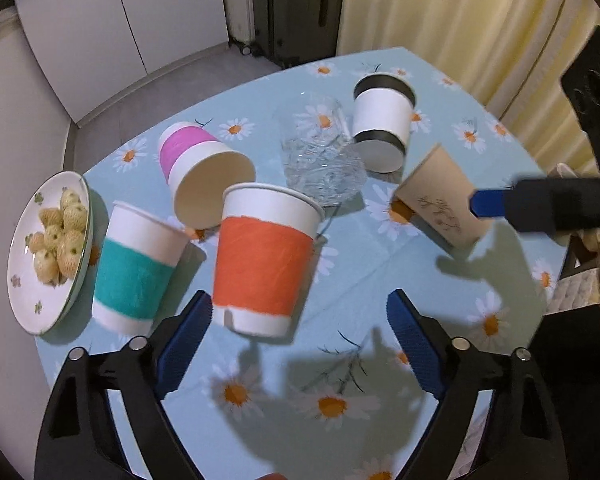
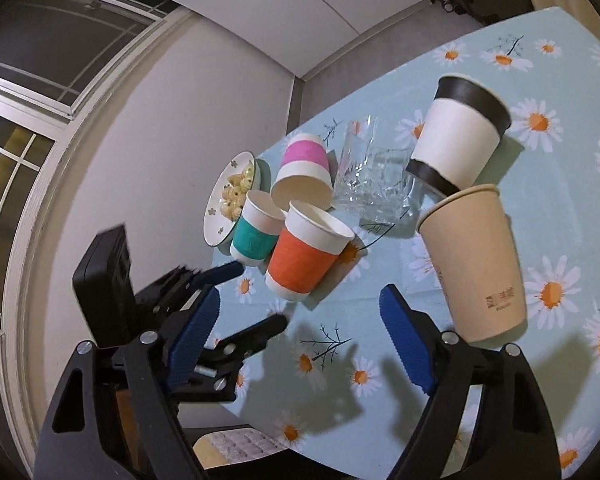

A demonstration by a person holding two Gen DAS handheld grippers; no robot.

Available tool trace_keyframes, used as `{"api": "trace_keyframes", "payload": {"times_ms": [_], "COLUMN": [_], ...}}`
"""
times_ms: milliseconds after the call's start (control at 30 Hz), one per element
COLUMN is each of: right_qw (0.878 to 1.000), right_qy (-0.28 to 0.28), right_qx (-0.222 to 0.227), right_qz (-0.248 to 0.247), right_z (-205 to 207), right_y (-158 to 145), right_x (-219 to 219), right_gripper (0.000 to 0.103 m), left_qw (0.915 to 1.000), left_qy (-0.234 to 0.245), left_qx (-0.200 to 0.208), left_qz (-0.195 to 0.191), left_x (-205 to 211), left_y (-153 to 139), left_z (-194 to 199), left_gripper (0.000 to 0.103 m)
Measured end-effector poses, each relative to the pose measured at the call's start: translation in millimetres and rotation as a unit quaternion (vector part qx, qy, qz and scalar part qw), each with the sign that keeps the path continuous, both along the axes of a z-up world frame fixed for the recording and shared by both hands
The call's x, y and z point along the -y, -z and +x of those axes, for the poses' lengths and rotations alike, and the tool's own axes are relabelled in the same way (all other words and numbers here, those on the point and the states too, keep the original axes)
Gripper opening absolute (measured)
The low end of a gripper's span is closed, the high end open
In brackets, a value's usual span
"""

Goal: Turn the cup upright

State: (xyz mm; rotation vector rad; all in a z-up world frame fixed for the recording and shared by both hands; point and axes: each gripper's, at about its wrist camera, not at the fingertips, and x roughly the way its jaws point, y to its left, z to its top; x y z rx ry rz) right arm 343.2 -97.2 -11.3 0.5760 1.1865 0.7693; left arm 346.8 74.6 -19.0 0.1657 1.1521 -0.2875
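Several paper cups stand or lie on the daisy tablecloth. An orange-banded cup and a teal-banded cup stand upright. A pink-banded cup lies on its side, mouth toward me. A black-and-white cup lies tilted, and a clear glass lies on its side. A tan cup stands upright at the right. My left gripper is open, just before the orange cup, holding nothing. My right gripper is open and empty; the tan cup stands just outside its right finger.
A white plate of pale round fruit sits at the table's left edge. White cabinets and a cream curtain lie beyond the table. The left gripper shows in the right wrist view at the table's near-left edge.
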Motion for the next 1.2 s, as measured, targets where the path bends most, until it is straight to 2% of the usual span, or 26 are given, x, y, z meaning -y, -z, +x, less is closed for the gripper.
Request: {"api": "trace_keyframes", "payload": {"times_ms": [133,200,300,433,733,867,967,1067,1200], "right_qw": [1.000,1.000,1.000,0.999,0.999,0.999,0.998,0.998,0.997], "right_qy": [-0.002,-0.006,-0.012,-0.016,-0.013,-0.019,-0.026,-0.032,-0.038], "right_qx": [-0.018,-0.020,-0.023,-0.032,-0.041,-0.038,-0.035,-0.039,-0.049], "right_qz": [0.010,0.009,0.007,0.006,0.020,0.029,0.040,0.047,0.050], "right_z": [1.9,1.4,-0.4,-1.6,-5.1,-10.5,-19.6,-29.4,-43.1], "right_y": [8.3,10.2,13.1,18.3,16.9,10.4,5.0,2.4,3.9], "right_x": [1.9,1.6,0.3,0.8,14.0,22.0,28.4,35.9,49.3], "right_gripper": [0.079,0.079,0.079,0.079,0.079,0.079,0.079,0.079,0.079], "left_qw": [0.9988,0.9981,0.9970,0.9955,0.9958,0.9968,0.9949,0.9881,0.9729], "left_qy": [-0.003,0.000,0.000,0.000,-0.008,-0.023,-0.051,-0.087,-0.144], "left_qx": [-0.029,-0.046,-0.059,-0.071,-0.073,-0.073,-0.082,-0.090,-0.105], "left_qz": [0.039,0.042,0.050,0.064,0.055,0.026,-0.030,-0.089,-0.147], "left_x": [-0.5,-1.6,-1.3,-1.6,-3.8,0.1,-1.2,0.3,3.8], "left_y": [19.2,27.4,35.4,44.3,33.7,16.7,4.0,-2.7,3.4], "left_z": [18.1,24.3,30.9,36.4,28.6,14.4,-0.7,-23.7,-55.8], "left_gripper": [0.079,0.073,0.072,0.059,0.059,0.059,0.059,0.059,0.059]}}
